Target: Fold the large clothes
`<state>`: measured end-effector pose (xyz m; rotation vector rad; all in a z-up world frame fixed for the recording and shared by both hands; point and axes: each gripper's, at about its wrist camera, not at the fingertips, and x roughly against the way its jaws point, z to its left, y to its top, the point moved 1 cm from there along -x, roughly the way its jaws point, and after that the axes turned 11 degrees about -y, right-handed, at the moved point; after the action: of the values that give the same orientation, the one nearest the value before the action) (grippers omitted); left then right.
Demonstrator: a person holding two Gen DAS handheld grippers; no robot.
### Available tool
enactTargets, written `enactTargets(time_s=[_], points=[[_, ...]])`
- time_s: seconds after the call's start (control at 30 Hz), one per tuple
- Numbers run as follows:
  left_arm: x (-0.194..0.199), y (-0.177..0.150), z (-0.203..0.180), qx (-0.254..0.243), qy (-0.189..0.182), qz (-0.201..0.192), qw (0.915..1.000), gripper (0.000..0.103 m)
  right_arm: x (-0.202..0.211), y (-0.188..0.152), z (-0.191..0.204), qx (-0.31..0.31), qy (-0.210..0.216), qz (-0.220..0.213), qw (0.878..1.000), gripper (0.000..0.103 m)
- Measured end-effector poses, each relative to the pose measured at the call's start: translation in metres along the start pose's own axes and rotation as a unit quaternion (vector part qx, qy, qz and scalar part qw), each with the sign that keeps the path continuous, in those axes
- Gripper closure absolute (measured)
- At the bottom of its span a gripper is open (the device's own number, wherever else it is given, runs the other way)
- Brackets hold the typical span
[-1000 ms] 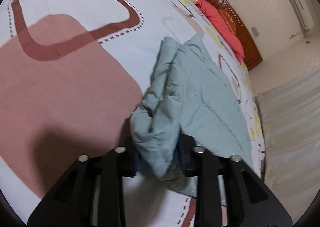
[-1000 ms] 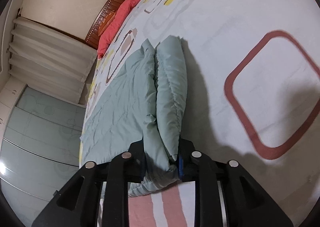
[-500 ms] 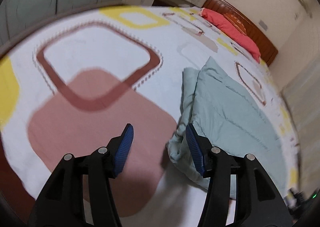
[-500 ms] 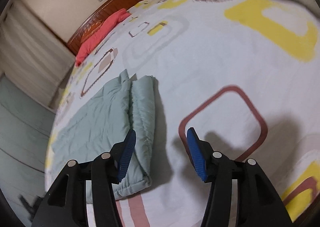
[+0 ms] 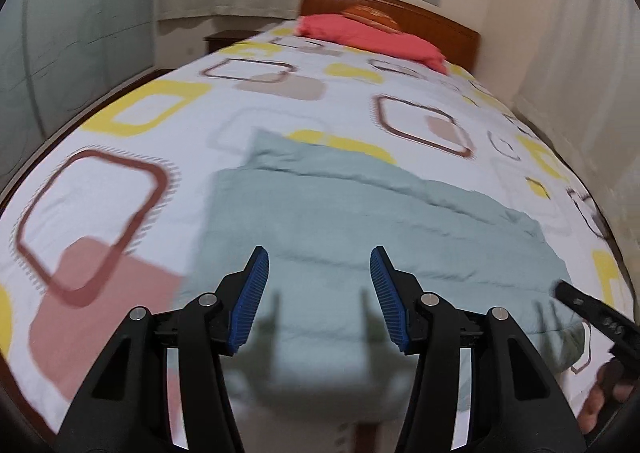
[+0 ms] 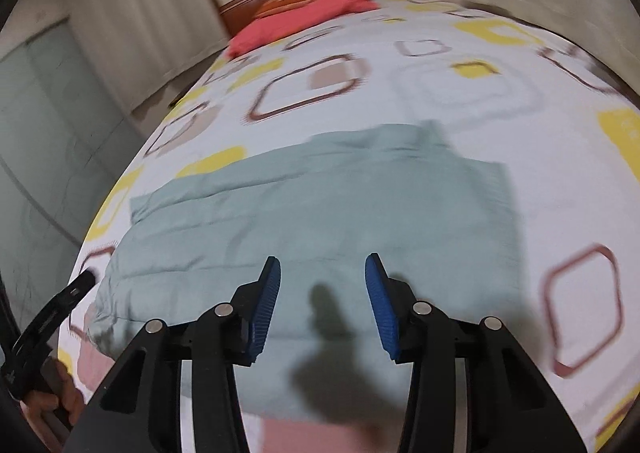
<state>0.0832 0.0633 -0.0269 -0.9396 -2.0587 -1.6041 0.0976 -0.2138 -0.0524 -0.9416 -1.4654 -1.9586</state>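
Both tongs, left (image 5: 316, 265) and right (image 6: 322, 273), have released the pale-green quilted garment (image 5: 360, 221) (mid-frame), jaws parted and empty; this fold is laid.

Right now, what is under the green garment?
The green garment lies folded flat on the patterned bedsheet. White sheet with yellow and brown squares shows all around it. The print directly beneath it is covered, so hidden.
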Motion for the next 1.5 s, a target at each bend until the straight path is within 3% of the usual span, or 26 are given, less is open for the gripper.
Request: enactTargets(time_s=[0.17,0.3,0.63,1.07,1.2,1.27,1.37,1.4,1.5], points=[[-0.040,0.004,-0.028,-0.032,0.008,0.014,0.9994,0.057,-0.016,0.010,0.052,0.043,0.002,-0.007,0.999,0.061],[-0.067,-0.002,-0.024,-0.020,0.020,0.041,0.9988,0.057,-0.034,0.007,0.079,0.069,-0.004,0.002,0.998,0.064],[-0.088,-0.018,-0.020,-0.031,0.030,0.047,0.9980,0.058,-0.080,-0.019,0.093,0.112,-0.054,0.019,0.992,0.065],[-0.078,-0.012,-0.009,-0.003,0.015,0.058,0.9982,0.058,-0.080,-0.025,0.094,0.111,-0.056,0.011,0.992,0.065],[-0.049,0.007,0.019,0.056,0.012,0.013,0.9983,0.049,-0.079,-0.026,0.094,0.111,-0.055,0.008,0.992,0.065],[-0.038,0.014,0.042,0.107,0.004,-0.008,0.9942,0.041,-0.079,-0.026,0.094,0.111,-0.055,0.007,0.992,0.065],[-0.033,0.016,0.092,0.227,-0.021,-0.019,0.9735,0.037,-0.078,-0.026,0.094,0.110,-0.053,0.005,0.992,0.065],[-0.034,0.012,0.110,0.270,-0.029,-0.021,0.9622,0.037,-0.078,-0.027,0.095,0.110,-0.053,0.005,0.993,0.065],[-0.040,0.002,0.139,0.336,-0.045,-0.013,0.9407,0.034,-0.078,-0.027,0.094,0.109,-0.052,0.004,0.993,0.065]])
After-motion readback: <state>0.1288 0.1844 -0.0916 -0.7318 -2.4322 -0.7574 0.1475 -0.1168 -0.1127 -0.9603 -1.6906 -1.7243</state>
